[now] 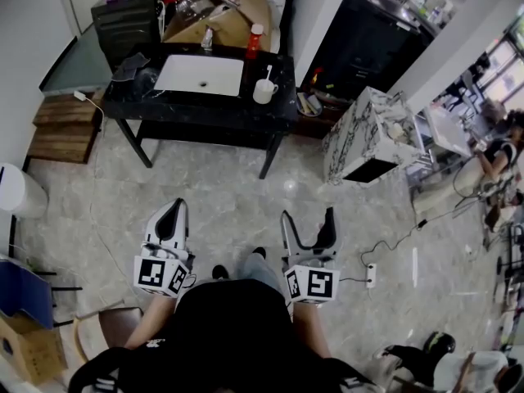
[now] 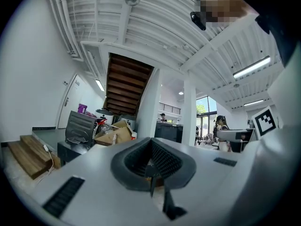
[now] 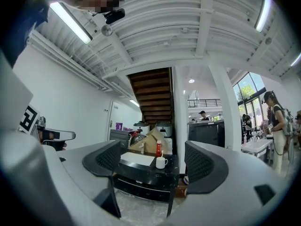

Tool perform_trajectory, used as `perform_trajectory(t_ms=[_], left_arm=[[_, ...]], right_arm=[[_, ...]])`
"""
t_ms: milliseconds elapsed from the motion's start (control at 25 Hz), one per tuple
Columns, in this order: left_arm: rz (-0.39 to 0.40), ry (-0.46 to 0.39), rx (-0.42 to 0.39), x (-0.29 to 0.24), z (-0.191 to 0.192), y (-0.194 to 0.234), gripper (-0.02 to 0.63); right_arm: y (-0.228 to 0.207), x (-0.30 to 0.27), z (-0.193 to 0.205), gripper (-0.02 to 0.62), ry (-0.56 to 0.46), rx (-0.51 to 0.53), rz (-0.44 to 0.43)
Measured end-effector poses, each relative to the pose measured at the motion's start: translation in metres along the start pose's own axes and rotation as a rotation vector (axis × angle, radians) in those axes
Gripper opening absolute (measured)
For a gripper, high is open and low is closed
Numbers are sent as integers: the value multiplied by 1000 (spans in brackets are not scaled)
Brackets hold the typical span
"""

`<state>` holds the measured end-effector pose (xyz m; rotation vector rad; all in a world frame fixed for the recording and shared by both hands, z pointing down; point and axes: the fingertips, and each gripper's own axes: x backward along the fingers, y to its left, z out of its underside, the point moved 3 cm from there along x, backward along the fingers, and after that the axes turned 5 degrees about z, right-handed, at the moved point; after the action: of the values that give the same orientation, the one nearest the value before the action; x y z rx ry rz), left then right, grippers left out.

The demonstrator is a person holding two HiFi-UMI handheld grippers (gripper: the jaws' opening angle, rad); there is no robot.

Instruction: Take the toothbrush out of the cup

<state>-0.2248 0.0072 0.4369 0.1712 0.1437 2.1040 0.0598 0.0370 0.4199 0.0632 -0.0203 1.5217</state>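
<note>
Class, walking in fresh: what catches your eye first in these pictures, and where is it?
A black table stands at the far end, a white cup holding a toothbrush near its right edge. Up close, the left gripper has jaws together, the right gripper jaws apart, both far from the cup.

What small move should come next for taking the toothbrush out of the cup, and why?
Probably step toward the black table and carry the right gripper toward the white cup. The cup, with the toothbrush standing in it, is far ahead, and both grippers hang close to the person. The right fingers are apart and empty; the left gripper is shut.
</note>
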Motion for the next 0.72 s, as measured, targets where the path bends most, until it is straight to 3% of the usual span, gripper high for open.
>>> perform_trajectory(t_ms=[720], left_arm=[[-38, 7, -12, -85, 11, 31, 0]], right_arm=[[-32, -101, 9, 417, -29, -18, -20]])
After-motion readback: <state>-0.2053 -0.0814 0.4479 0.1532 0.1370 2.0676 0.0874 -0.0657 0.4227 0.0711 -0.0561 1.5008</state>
